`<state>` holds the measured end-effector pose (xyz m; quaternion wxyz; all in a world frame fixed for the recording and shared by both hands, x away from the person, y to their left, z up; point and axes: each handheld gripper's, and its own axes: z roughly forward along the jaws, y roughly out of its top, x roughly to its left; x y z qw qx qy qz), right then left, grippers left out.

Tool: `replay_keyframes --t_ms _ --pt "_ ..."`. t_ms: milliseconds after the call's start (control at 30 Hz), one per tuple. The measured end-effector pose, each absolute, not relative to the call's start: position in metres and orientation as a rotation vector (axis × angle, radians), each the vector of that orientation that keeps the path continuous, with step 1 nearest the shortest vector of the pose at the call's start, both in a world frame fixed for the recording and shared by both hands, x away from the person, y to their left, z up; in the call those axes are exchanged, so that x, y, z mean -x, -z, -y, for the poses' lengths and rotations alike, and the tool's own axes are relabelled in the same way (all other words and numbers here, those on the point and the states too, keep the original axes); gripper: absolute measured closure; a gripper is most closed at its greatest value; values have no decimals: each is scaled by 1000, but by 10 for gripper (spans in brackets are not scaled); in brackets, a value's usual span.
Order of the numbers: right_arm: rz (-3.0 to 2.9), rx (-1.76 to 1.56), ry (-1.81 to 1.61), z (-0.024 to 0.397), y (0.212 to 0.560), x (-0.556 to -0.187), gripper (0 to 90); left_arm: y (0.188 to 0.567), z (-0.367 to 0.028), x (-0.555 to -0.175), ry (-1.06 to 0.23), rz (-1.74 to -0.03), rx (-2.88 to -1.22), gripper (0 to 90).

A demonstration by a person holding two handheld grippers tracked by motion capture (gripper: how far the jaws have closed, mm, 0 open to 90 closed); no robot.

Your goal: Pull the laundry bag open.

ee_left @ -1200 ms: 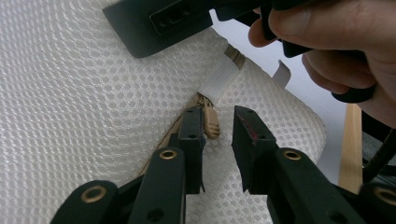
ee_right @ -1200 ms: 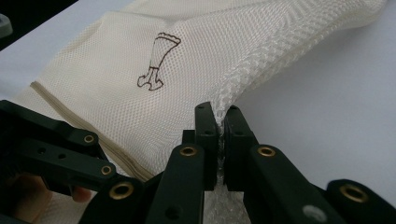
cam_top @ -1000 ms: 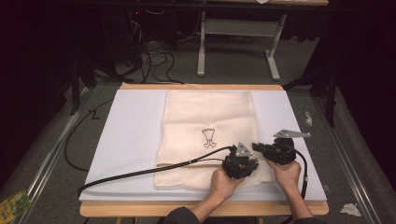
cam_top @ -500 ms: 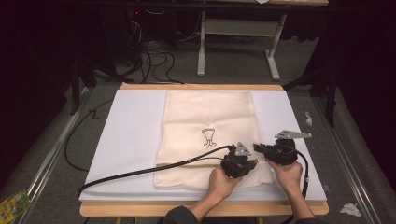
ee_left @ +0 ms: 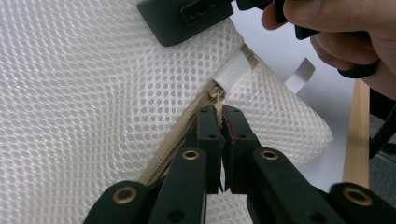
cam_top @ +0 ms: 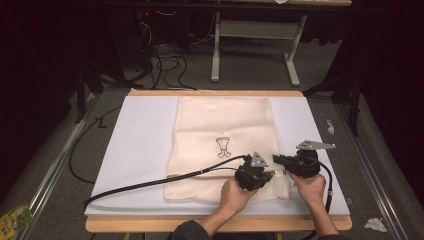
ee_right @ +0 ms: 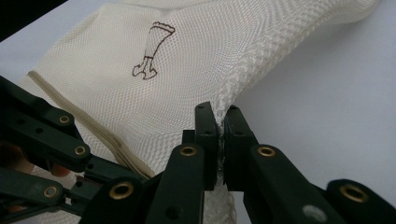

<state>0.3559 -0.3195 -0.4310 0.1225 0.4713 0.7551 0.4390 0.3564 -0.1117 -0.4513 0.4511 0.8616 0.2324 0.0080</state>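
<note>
- Table [cam_top: 140, 150]: white-topped, wooden edge at the near side; bears the bag and both hands.
- Mesh laundry bag [cam_top: 220, 125]: cream, flat, lying lengthwise at the table's middle, small printed figure [cam_top: 223, 148] near its centre; near right corner bunched between the claws.
- Zipper [ee_left: 177, 135]: tan tape running along the near edge; appears fully closed, slider at its end under the white tab [ee_left: 233, 70]. Opening judged not yet begun.
- Left claw [ee_left: 219, 114]: jaws closed together, pinching the zipper pull [ee_left: 217, 100] at the near right corner. Grip stage judged done.
- Right claw [ee_right: 221, 122]: jaws closed on the bag's side seam [ee_right: 243, 70], lifting it slightly off the table. Anchor hold judged done.
- Remaining: drawing the slider along the tape.
</note>
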Motion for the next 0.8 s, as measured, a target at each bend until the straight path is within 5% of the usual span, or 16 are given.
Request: replay_keyframes --t_ms 800 --pt "-2209 -1349 -1308 324 429 -354 881 440 102 -355 -73 -565 -2154 871"
